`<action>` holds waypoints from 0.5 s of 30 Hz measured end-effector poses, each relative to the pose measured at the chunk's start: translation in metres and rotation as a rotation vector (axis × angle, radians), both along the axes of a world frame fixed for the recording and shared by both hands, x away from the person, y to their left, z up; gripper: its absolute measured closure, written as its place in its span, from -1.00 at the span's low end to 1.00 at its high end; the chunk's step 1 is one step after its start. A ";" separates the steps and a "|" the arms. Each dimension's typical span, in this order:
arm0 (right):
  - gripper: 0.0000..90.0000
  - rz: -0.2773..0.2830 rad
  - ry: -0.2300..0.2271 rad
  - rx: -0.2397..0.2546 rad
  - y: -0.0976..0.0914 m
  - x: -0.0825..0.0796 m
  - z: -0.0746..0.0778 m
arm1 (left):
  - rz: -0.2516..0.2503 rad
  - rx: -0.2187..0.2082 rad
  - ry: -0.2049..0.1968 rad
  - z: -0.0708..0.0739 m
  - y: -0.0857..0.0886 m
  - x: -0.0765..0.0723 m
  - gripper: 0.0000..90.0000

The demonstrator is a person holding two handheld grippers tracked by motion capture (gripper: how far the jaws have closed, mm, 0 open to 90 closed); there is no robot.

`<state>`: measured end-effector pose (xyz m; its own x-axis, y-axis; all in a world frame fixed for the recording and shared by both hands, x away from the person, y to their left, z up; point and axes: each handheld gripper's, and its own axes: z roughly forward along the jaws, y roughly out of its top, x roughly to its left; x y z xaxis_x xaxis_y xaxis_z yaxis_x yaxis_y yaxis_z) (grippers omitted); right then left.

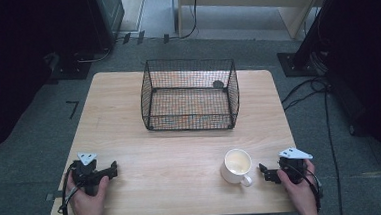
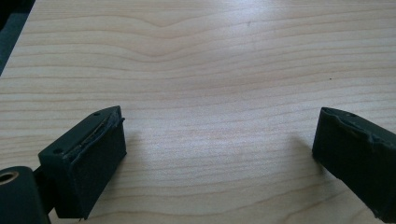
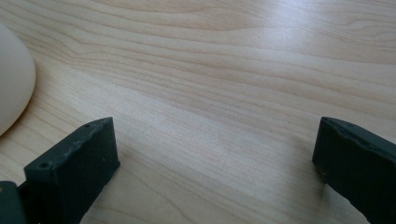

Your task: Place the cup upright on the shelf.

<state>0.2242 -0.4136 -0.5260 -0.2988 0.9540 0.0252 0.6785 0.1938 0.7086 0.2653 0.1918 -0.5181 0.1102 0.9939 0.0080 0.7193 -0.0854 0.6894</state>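
High view, right claw [image 1: 265, 173]: rests on the wooden surface [image 1: 181, 153] at the near right corner, jaws spread and empty, aimed at the mug.
High view, mug [image 1: 236, 166]: white, upright, just beside the right claw's tips, apart from them; its handle [image 1: 246, 181] turns toward that claw, a likely place to take hold.
High view, left claw [image 1: 113, 168]: parked at the near left corner, well apart from the mug, likely idle.
High view, basket [image 1: 189, 94]: black wire, open-topped, well beyond both claws; probably where the mug belongs.
Left gripper view, left claw [image 2: 217, 140]: released, bare wood between the jaws.
Right gripper view, right claw [image 3: 215, 144]: released, nothing between the jaws; the mug [image 3: 13, 88] curves in just beyond the jaw at the picture's left, so the claw needs to swing that way.
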 end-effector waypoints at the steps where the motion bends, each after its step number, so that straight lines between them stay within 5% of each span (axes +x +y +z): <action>1: -1.00 0.000 0.000 0.000 0.000 0.000 0.000 | 0.000 0.000 0.000 0.000 0.000 0.000 -0.94; 5: -0.91 0.000 -0.003 0.021 -0.001 -0.003 0.002 | 0.000 0.000 0.000 0.000 0.000 0.000 -0.94; 10: -0.90 0.031 -0.012 0.140 -0.008 -0.010 0.010 | 0.000 0.000 0.000 0.000 0.000 0.000 -0.94; 15: -0.90 0.086 -0.039 0.147 -0.004 -0.019 0.028 | 0.000 0.000 -0.001 0.000 0.000 0.000 -0.94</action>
